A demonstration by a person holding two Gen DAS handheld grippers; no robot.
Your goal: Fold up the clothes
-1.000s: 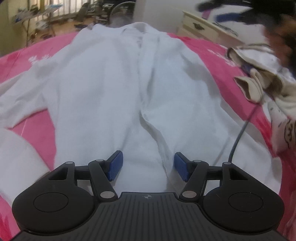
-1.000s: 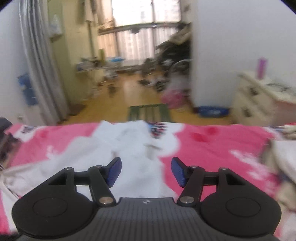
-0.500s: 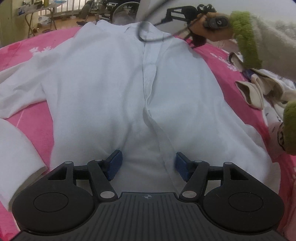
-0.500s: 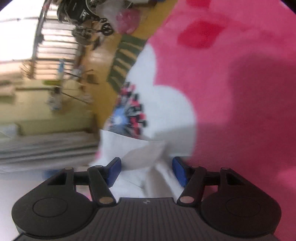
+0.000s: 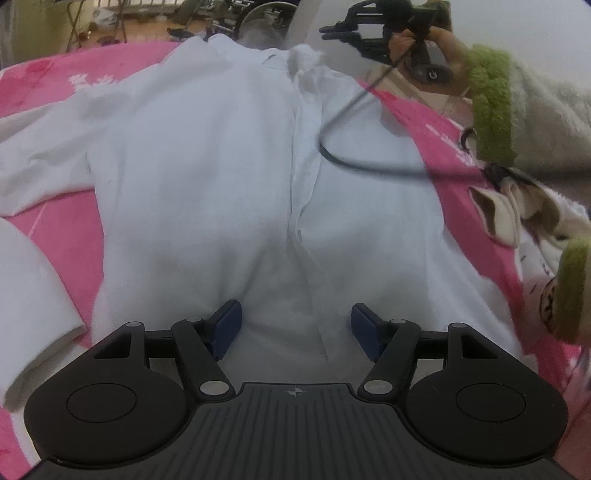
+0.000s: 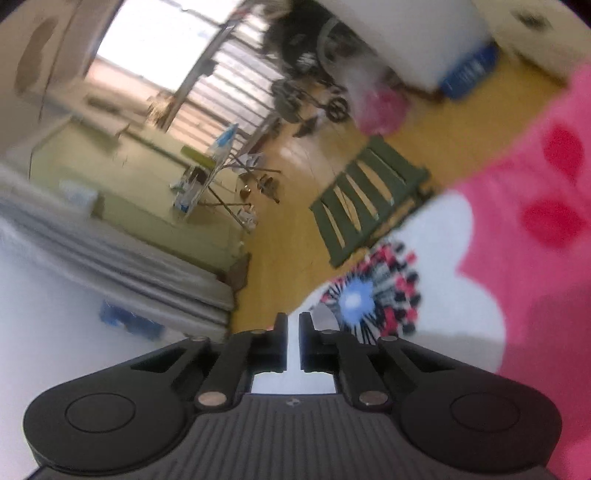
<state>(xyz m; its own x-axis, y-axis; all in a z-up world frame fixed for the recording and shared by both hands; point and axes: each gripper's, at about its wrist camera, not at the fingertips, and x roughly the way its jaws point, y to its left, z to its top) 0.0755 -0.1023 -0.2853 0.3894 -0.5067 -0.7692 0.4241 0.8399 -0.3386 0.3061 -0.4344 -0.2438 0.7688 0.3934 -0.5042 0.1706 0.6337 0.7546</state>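
Observation:
A white button-up shirt (image 5: 207, 177) lies face up on a pink blanket (image 5: 48, 81), collar at the far end. My left gripper (image 5: 295, 328) hovers open over the hem, its blue pads either side of the button placket and off the cloth. At the far end a hand with a green cuff (image 5: 487, 103) holds my right gripper (image 5: 327, 32) at the bunched-up collar (image 5: 304, 59). In the right wrist view, the right gripper (image 6: 291, 328) is rolled sideways, its jaws closing to a thin gap with white cloth pinched between them.
A loose white sleeve (image 5: 33, 295) lies at the near left. Cream and patterned clothes (image 5: 517, 214) are piled at the right. A black cable (image 5: 354, 158) loops over the shirt. Past the bed's edge are a wooden floor and a green mat (image 6: 369, 192).
The right gripper swung down to the collar, rolled over and went from open to shut on the cloth, which now stands bunched. The left gripper stayed at the hem, open.

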